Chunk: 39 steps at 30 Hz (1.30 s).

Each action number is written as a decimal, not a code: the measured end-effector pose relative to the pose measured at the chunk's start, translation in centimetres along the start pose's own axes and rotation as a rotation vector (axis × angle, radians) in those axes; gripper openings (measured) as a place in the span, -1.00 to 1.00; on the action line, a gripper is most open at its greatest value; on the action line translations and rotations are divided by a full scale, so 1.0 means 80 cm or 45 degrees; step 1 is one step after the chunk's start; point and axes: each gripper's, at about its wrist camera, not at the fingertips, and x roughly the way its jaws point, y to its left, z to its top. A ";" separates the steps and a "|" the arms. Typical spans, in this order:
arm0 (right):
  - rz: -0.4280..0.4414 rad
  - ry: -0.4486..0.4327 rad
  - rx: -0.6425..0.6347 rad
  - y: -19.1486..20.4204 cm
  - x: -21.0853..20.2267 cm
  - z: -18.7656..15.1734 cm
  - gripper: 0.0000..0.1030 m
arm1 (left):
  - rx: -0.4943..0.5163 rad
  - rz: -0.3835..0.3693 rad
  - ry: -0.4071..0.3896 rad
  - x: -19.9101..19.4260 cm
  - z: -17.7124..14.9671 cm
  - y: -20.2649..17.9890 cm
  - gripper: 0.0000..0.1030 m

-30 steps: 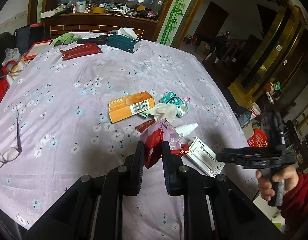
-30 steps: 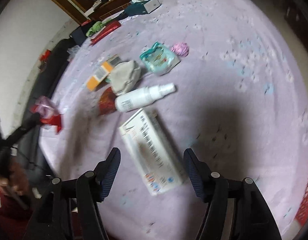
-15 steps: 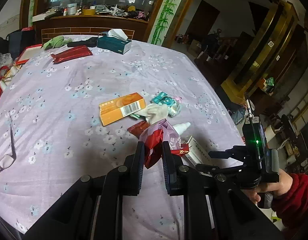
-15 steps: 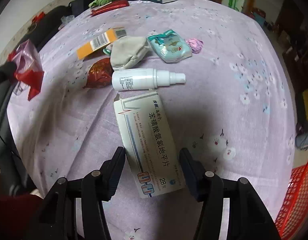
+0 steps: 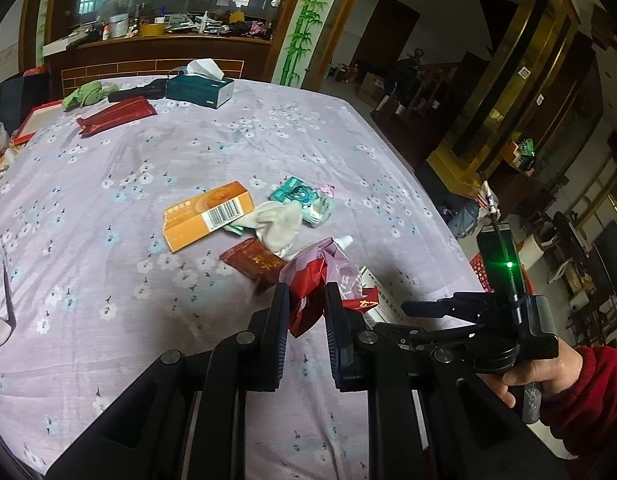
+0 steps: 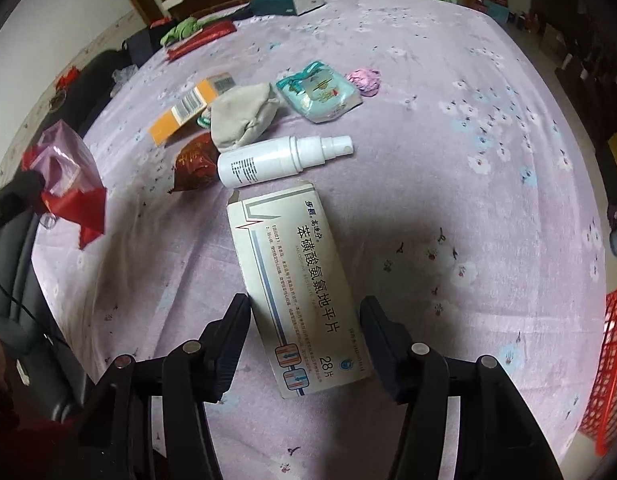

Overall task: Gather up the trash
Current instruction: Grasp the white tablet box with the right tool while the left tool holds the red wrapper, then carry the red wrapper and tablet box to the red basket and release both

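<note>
My left gripper [image 5: 306,300] is shut on a crumpled red and pink wrapper [image 5: 320,268], held just above the purple floral tablecloth [image 5: 108,200]. My right gripper [image 6: 304,312] is open, its fingers on either side of the near end of a white medicine box [image 6: 292,264] lying flat. Beyond the box lie a white spray bottle [image 6: 276,160], a dark red packet [image 6: 192,164], a grey crumpled cloth [image 6: 240,120], an orange box [image 6: 188,108], a teal packet [image 6: 320,92] and a small pink wrapper [image 6: 364,80]. The held wrapper [image 6: 64,176] shows at the left of the right wrist view.
A red basket [image 6: 612,360] sits below the table's right edge. At the far end lie a teal tissue box [image 5: 200,88], a long red packet [image 5: 116,114] and a green cloth [image 5: 88,94]. Glasses [image 5: 0,320] rest near the left edge. A hand in a red sleeve [image 5: 548,372] holds the right gripper.
The right gripper has swung in and come down over the white medicine box, so its fingers now flank the box. The left gripper keeps hold of the red and pink wrapper.
</note>
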 end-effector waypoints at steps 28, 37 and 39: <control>-0.247 -0.382 0.271 0.005 -0.141 -0.062 0.17 | 0.149 0.280 -0.123 0.006 0.001 -0.086 -0.68; -0.243 -0.407 0.302 -0.001 -0.149 -0.070 0.17 | 0.193 0.306 -0.124 0.006 0.000 -0.097 -0.68; -0.243 -0.403 0.310 -0.003 -0.150 -0.073 0.17 | 0.205 0.307 -0.120 0.008 -0.001 -0.101 -0.68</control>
